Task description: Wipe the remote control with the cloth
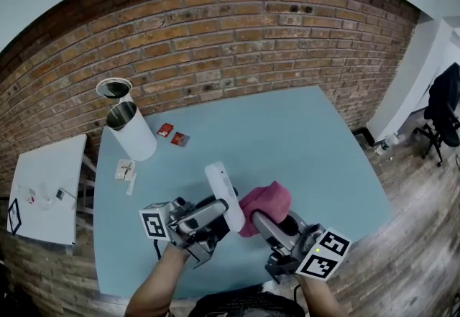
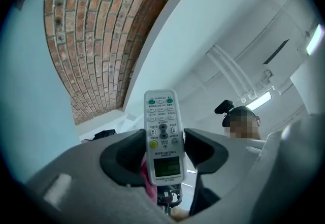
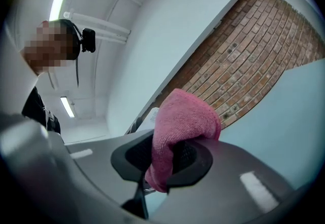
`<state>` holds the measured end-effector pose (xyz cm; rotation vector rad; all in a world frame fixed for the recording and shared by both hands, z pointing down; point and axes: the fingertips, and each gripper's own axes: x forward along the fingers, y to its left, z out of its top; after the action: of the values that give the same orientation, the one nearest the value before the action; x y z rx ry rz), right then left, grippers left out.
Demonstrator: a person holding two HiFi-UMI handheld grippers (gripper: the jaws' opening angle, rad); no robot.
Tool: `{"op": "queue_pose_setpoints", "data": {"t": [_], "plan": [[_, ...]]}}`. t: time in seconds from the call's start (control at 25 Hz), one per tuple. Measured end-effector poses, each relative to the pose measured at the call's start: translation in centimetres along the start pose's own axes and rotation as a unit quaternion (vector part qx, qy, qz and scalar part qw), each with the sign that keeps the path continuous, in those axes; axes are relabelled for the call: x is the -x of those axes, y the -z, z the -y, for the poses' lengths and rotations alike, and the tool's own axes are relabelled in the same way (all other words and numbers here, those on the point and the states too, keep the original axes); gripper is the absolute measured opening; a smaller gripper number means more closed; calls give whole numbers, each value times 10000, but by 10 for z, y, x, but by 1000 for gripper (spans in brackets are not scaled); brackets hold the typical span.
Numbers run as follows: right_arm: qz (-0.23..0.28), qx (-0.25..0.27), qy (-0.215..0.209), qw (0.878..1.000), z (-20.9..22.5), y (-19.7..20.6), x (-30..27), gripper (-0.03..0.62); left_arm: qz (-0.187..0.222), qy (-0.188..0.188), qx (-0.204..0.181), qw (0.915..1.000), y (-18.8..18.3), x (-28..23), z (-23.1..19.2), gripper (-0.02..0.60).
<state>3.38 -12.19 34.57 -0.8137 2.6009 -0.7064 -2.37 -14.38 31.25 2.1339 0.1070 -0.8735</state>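
A white remote control (image 1: 223, 195) with a small screen and several buttons stands up between the jaws of my left gripper (image 1: 219, 216), which is shut on its lower half (image 2: 163, 139). My left gripper (image 2: 163, 162) tilts upward above the blue table (image 1: 287, 136). A pink cloth (image 1: 264, 205) is bunched in my right gripper (image 1: 269, 226), shut on it, and the cloth sits right beside the remote's right side. In the right gripper view the cloth (image 3: 182, 129) folds over the jaws of the right gripper (image 3: 167, 162) and a white edge of the remote (image 3: 150, 115) peeks out behind it.
Two white cylindrical cans (image 1: 131, 129) stand at the table's far left, with small red packets (image 1: 172, 134) and a paper slip (image 1: 125, 169) near them. A white side table (image 1: 47, 190) lies to the left. A brick wall (image 1: 215, 42) runs behind.
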Motion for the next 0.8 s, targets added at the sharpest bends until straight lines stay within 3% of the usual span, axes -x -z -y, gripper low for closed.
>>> {"op": "queue_pose_setpoints", "data": {"t": [0.6,0.68,0.8], "plan": [[62,111,58,9999,3,-8,1,63,-562,-77,75,9984,31,-2,-3,238],[44,166,135,9998,7,-6,4,63,-642,-222,-11,9977,33,1,-7,237],[-49,362,433,9984,21,-1,10,63,-976,-737,-153,9924,41,11,-23,237]]}}
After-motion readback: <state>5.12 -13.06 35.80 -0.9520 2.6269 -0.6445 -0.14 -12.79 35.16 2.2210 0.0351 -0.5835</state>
